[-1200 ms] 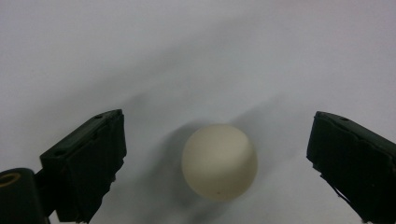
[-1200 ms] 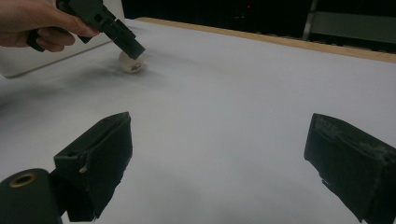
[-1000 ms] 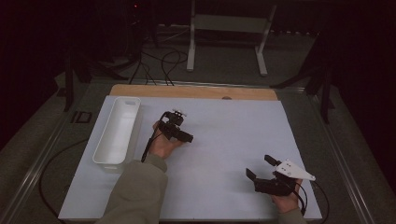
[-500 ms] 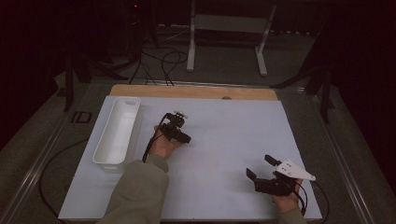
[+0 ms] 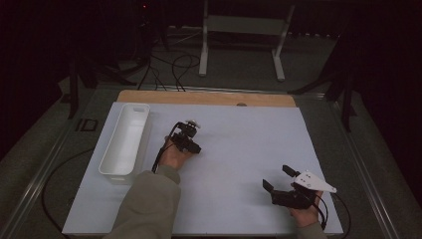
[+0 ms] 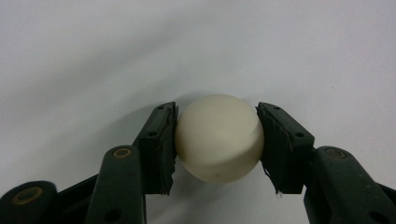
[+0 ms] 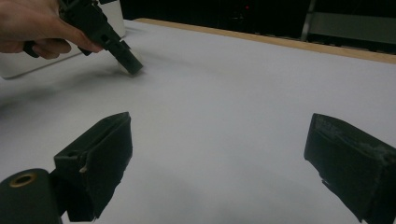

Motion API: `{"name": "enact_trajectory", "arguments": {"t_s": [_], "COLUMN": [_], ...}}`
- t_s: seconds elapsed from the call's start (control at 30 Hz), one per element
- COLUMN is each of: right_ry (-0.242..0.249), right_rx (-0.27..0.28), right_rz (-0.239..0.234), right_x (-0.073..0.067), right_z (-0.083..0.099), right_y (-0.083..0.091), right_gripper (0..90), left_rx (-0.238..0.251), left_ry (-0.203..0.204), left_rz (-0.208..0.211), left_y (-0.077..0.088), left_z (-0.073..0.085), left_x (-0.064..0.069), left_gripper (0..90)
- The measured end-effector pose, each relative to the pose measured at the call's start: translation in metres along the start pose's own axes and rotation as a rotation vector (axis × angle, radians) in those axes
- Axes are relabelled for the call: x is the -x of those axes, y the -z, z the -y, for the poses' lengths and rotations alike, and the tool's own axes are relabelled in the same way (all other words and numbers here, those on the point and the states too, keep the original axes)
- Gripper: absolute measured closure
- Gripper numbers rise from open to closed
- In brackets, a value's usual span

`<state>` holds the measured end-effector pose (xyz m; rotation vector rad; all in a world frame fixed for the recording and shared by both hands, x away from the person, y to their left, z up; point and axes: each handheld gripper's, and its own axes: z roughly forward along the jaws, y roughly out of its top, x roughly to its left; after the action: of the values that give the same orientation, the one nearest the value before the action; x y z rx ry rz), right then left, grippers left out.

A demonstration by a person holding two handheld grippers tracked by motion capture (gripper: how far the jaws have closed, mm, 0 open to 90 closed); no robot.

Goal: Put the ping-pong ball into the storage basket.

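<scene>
Fingers of the right hand keep the right gripper (image 5: 279,178) low at the near right corner of the white table (image 5: 249,149), jaws spread wide on nothing. Farther in, the left gripper (image 6: 218,140) has drifted slightly toward the person, jaws pinching the cream ball (image 6: 218,137). The ball probably goes to the white tray (image 5: 124,139), just beside it on the left.

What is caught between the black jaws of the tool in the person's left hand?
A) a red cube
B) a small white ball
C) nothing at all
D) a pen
B: in the left gripper view, the left tool has its two pads pressed against either side of a small white ball, above the white table sheet.
</scene>
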<state>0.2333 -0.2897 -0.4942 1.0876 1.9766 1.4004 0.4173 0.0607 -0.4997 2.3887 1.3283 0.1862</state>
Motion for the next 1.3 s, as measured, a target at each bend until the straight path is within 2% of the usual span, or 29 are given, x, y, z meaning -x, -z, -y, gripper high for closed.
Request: {"name": "enact_trajectory", "arguments": {"t_s": [0.8, 1.3], "right_ry": [-0.001, -0.001], "right_rx": [-0.006, -0.006], "right_rz": [-0.001, -0.002], "right_x": [-0.001, -0.001], "right_z": [0.000, 0.000], "right_y": [0.000, 0.000], "right_gripper": [7.0, 7.0], "left_rx": [0.031, 0.048], "left_ry": [0.028, 0.020], "left_rz": [-0.012, -0.015], "left_y": [0.008, 0.014], "left_z": [-0.001, -0.001], "left_x": [-0.002, -0.004], "left_gripper": [51.2, 51.3]}}
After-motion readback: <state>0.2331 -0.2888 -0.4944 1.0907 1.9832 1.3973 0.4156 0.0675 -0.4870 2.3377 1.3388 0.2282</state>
